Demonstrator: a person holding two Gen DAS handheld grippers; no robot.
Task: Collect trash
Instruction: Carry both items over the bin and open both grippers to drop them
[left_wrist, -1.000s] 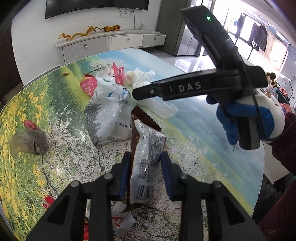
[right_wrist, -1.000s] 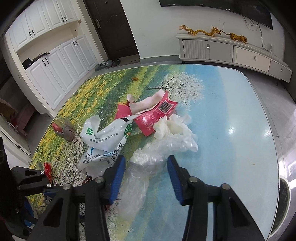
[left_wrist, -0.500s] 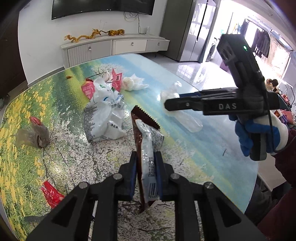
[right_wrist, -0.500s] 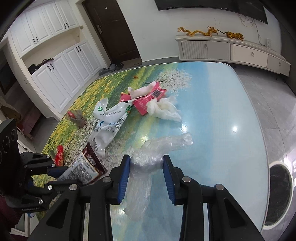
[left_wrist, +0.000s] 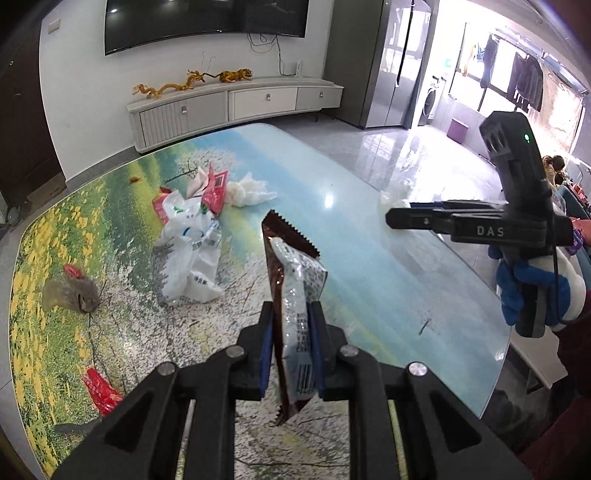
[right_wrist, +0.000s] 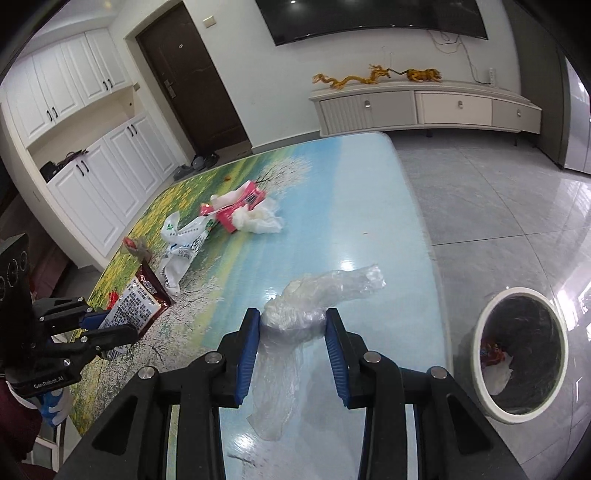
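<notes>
The right gripper (right_wrist: 291, 328) pinches a clear plastic bag (right_wrist: 317, 295) above the table (right_wrist: 369, 206); the bin (right_wrist: 521, 354) sits on the floor down and to its right, making this the nearer hand. The left gripper (left_wrist: 291, 332) clamps an upright snack wrapper (left_wrist: 295, 273), long axis vertical. Readable lettering: "DAS" and "GenRobot.AI" on the gripper bodies.

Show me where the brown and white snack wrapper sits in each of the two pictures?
Left wrist view: the brown and white snack wrapper stands centre, pinched in the left gripper.
Right wrist view: same wrapper at far left, held above the table.
Shared landmark: the golden dragon figurine on the white cabinet.
</notes>
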